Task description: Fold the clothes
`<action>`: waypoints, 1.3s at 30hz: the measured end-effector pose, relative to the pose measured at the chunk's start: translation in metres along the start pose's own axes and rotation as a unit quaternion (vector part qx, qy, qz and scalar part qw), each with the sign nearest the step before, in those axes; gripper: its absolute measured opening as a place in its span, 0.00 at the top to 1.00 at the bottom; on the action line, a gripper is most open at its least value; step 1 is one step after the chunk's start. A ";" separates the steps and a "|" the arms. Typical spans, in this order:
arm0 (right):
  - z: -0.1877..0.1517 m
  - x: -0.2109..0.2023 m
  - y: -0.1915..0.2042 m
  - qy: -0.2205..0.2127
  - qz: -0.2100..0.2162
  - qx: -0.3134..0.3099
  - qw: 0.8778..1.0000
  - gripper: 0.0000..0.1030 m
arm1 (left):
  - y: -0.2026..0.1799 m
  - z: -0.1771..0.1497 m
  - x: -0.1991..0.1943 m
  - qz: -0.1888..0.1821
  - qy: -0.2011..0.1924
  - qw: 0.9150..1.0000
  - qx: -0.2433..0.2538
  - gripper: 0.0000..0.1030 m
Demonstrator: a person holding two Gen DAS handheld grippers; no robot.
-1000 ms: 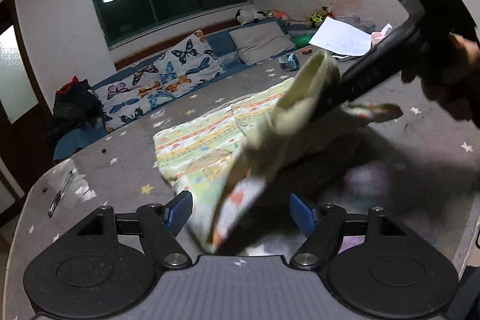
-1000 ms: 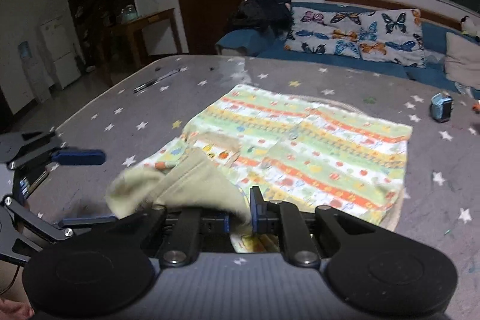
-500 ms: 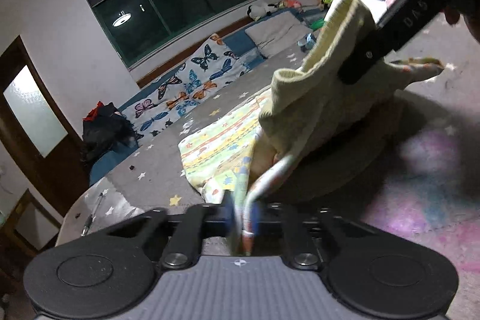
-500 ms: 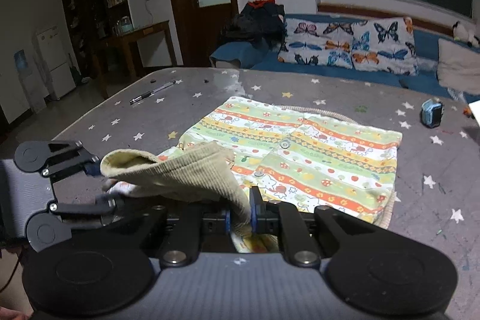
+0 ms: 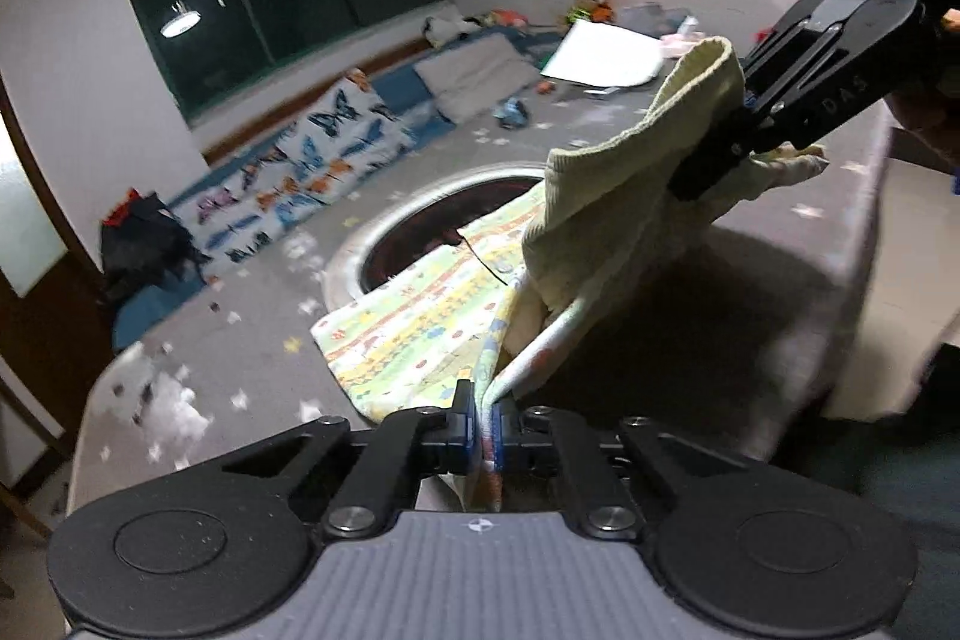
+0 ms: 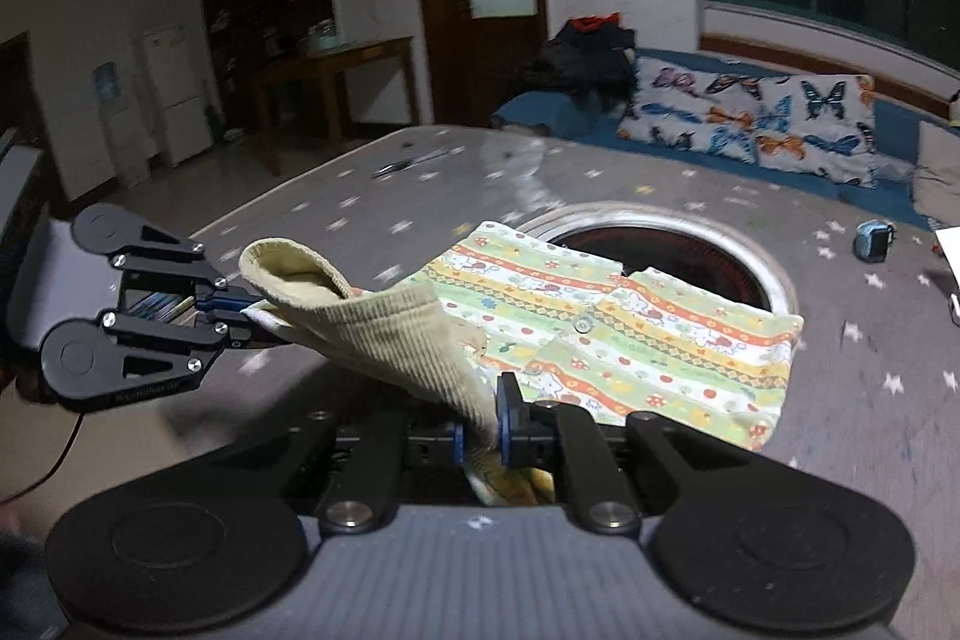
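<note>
A small striped garment [image 5: 414, 322] [image 6: 636, 334] in green, yellow and orange, with a ribbed pale-yellow band [image 5: 630, 184] [image 6: 396, 334], lies partly on the grey star-print table [image 5: 252, 340] [image 6: 840, 370]. My left gripper [image 5: 487, 436] [image 6: 240, 316] is shut on a printed edge of the garment. My right gripper [image 6: 480, 436] [image 5: 720, 148] is shut on the ribbed band. Between the two grippers the near end of the garment hangs lifted off the table, while its far end rests over the rim of a round recess.
A round metal-rimmed recess [image 5: 384, 232] [image 6: 774, 274] with a dark reddish inside opens in the table's middle. A pen [image 6: 408, 163], a small blue object [image 6: 873, 241] and a white sheet [image 5: 600, 61] lie on the table. Butterfly cushions [image 6: 762, 124] line the bench behind it.
My left gripper has shut on the garment's printed edge. Both grippers rose and drew the garment toward the near side, which uncovered the round recess.
</note>
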State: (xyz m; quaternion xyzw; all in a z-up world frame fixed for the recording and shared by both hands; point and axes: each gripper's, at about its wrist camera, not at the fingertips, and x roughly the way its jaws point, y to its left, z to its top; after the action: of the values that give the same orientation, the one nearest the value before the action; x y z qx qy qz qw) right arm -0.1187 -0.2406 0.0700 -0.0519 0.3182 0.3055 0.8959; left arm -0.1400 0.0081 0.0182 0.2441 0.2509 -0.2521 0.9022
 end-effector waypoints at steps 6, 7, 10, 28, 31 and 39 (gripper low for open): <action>-0.004 -0.008 0.006 0.035 0.016 0.002 0.999 0.91 | 0.010 0.006 0.000 -0.026 0.013 0.999 -0.034 0.94; 0.001 -0.005 0.002 0.036 0.015 0.002 0.999 0.91 | 0.015 0.011 0.003 -0.026 0.012 0.999 -0.038 0.94; 0.020 0.005 -0.014 0.037 0.012 0.004 0.999 0.91 | 0.026 0.029 0.016 -0.012 0.014 0.999 -0.043 0.94; 0.063 0.177 -0.144 0.079 -0.053 0.146 0.985 0.85 | 0.099 0.065 0.199 0.025 0.138 0.974 -0.180 0.75; 0.055 0.168 -0.155 0.052 -0.072 0.168 0.982 0.79 | 0.105 0.061 0.197 0.042 0.131 0.973 -0.187 0.64; 0.042 0.097 -0.143 -0.024 -0.127 0.137 0.982 0.78 | 0.130 0.061 0.193 0.091 0.116 0.962 -0.232 0.60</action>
State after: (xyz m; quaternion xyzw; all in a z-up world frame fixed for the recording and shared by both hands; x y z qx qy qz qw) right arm 0.0463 -0.2945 0.0299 0.0393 0.3260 0.1440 0.9335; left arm 0.0993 0.0075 -0.0062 0.0776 0.3819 -0.0739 0.9180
